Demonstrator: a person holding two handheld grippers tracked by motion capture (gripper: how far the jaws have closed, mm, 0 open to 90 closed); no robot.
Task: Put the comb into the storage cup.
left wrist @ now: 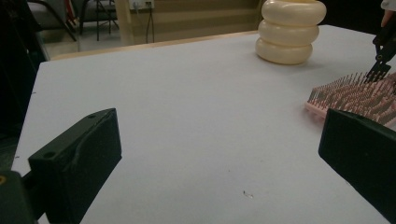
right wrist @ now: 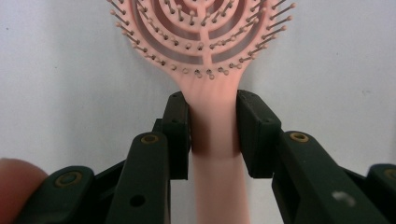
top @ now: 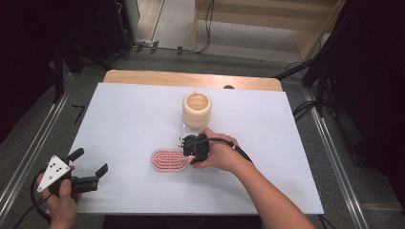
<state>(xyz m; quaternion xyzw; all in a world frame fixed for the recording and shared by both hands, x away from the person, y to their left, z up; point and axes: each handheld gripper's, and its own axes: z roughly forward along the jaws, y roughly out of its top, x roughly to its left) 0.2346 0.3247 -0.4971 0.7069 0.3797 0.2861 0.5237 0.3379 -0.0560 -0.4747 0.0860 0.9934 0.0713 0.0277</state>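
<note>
A pink hairbrush [top: 168, 161] lies bristles-up on the white table [top: 133, 124], near the middle front. My right gripper [top: 195, 147] is shut on its handle [right wrist: 214, 135] just below the brush head [right wrist: 201, 32], both jaws pressing the handle's sides. A cream ribbed cup [top: 197, 109] stands upright behind the brush; from the left gripper view the cup [left wrist: 288, 31] is far ahead and the brush bristles [left wrist: 355, 95] are at the right. My left gripper [top: 90, 164] is open at the table's front left corner, with nothing between its jaws.
A wooden strip [top: 191, 78] edges the table's far side. Dark stands and cables [top: 310, 71] flank the table on the floor. Bare white surface spreads across the left half and the right side.
</note>
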